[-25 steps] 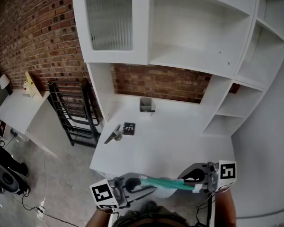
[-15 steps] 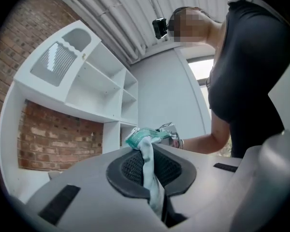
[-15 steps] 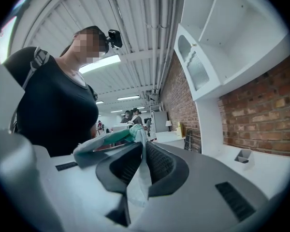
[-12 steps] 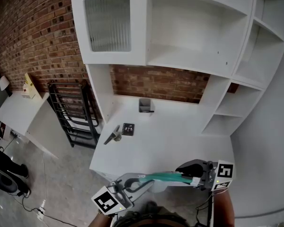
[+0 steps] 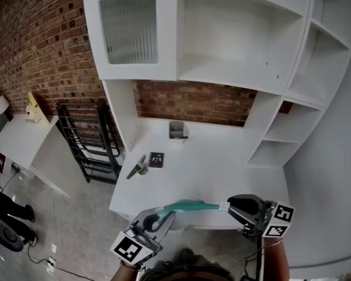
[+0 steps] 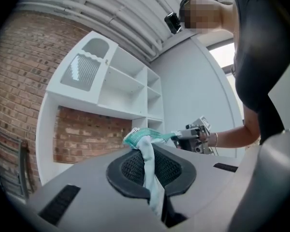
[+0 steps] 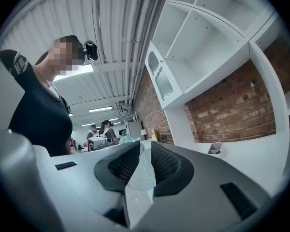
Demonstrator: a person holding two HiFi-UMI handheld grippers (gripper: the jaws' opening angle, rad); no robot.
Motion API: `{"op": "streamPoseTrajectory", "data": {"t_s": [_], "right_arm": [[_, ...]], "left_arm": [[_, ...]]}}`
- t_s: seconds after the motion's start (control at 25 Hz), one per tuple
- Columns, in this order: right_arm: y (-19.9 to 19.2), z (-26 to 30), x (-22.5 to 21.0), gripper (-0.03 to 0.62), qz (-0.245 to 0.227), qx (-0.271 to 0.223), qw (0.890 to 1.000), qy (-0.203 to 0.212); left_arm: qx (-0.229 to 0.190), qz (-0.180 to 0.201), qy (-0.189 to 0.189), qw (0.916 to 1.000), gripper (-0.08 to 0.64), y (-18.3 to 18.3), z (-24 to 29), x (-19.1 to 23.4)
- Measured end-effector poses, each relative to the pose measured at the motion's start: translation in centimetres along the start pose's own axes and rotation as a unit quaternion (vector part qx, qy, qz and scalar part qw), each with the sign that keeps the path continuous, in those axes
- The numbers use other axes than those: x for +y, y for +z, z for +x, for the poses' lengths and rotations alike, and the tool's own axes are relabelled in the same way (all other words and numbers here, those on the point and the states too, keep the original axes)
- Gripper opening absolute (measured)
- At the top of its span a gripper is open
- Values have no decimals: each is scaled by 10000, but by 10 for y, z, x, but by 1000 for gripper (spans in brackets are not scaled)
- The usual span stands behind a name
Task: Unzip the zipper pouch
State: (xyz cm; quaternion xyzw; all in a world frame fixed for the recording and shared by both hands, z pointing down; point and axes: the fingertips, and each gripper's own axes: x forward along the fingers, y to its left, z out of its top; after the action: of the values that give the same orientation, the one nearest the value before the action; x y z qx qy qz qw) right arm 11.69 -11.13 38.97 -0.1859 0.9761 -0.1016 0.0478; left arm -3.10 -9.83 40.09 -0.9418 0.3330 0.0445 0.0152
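A teal zipper pouch (image 5: 187, 206) hangs stretched between my two grippers, over the front edge of the white desk (image 5: 210, 168). My left gripper (image 5: 158, 219) is shut on the pouch's left end; in the left gripper view the pale teal fabric (image 6: 147, 151) runs down between the pads of the left gripper (image 6: 152, 178). My right gripper (image 5: 233, 205) pinches the other end. In the right gripper view a pale fold of the pouch (image 7: 144, 170) sits squeezed between the pads of the right gripper (image 7: 141, 178). The zipper pull is not visible.
On the desk lie a small grey holder (image 5: 177, 130) by the brick back wall, a black marker card (image 5: 157, 159) and a metal tool (image 5: 137, 167). White hutch shelves (image 5: 240, 51) rise above. A black rack (image 5: 85, 142) and a low white table (image 5: 23, 139) stand at the left.
The left gripper has swung lower and turned, its marker cube now further down. The pouch sits higher in the head view and looks pulled tauter. The right gripper shifted slightly right.
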Motion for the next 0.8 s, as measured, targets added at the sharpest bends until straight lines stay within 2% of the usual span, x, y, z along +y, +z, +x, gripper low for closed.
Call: {"op": "streamPoseTrajectory", "data": {"t_s": [0.12,0.2,0.32,0.44,0.52,0.64,0.72,0.8], "right_arm": [[11,10,7,57,46,-257,9996,-132],[21,20,14,57,-43,-357,9990,-273],[40,32,23,57,-440,-433,9965,-563],[54,40,30,57,-755,-426,9925,-861],[55,50,36,57,-1026,-239,9888,-1055],[43,76,50,61,-1819,267,9753,-1224],[30,97,58,110,-2200,532,9662,-1234],[12,117,67,136,-2299,879,9626,-1135]], "left_arm": [[-3,-62,253,9997,6,-4,0,11],[55,55,442,9990,6,-5,0,17],[193,396,697,9966,6,-5,1,23],[383,919,928,9907,6,-9,-1,29],[560,1258,1092,9844,6,-13,-2,33],[873,1661,1296,9737,6,-17,-2,37],[1053,1856,1405,9668,6,-20,0,38],[1182,1890,1516,9630,6,-26,1,37]]}}
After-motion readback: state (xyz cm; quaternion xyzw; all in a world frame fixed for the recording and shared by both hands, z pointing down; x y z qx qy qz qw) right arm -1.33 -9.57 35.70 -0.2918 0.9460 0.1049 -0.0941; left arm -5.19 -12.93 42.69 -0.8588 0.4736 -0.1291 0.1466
